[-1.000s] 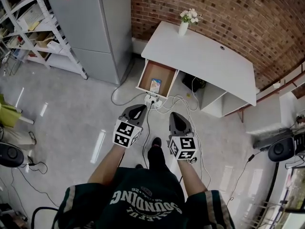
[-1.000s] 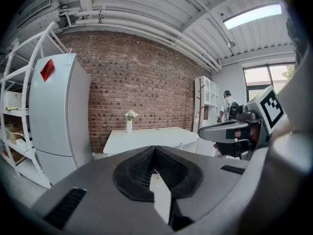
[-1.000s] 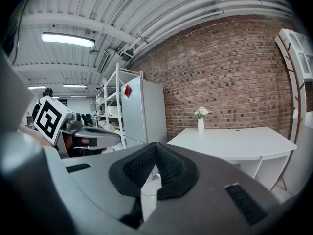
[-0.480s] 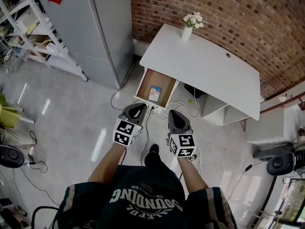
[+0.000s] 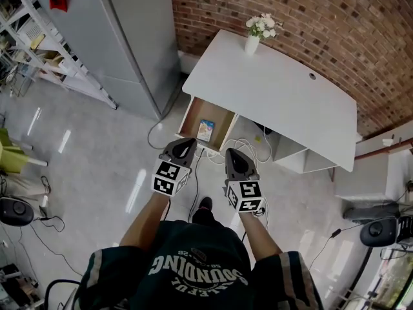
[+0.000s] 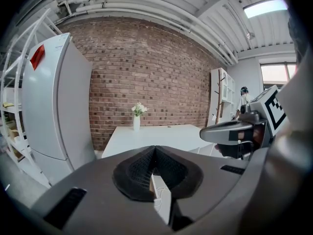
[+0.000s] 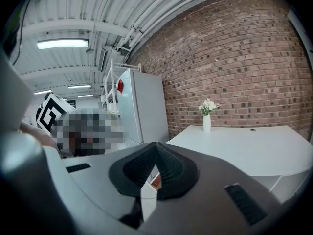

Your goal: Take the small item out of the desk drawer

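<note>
**Desk, open drawer, two grippers, one small item: reach not yet begun**

Your white desk (image 5: 277, 102) carries only a vase (image 5: 252, 42) at its far left corner (no part of the job). The drawer (image 5: 191, 116) under the desk's near left corner stands pulled out, so its contents can be reached from above. You hold the left gripper (image 5: 186, 143) and right gripper (image 5: 233, 154) side by side, short of the drawer's front edge. Each has its jaws together on nothing, probably because nothing is close enough to take. The small item (image 5: 206, 130) lies flat near the middle of the drawer floor.
</note>
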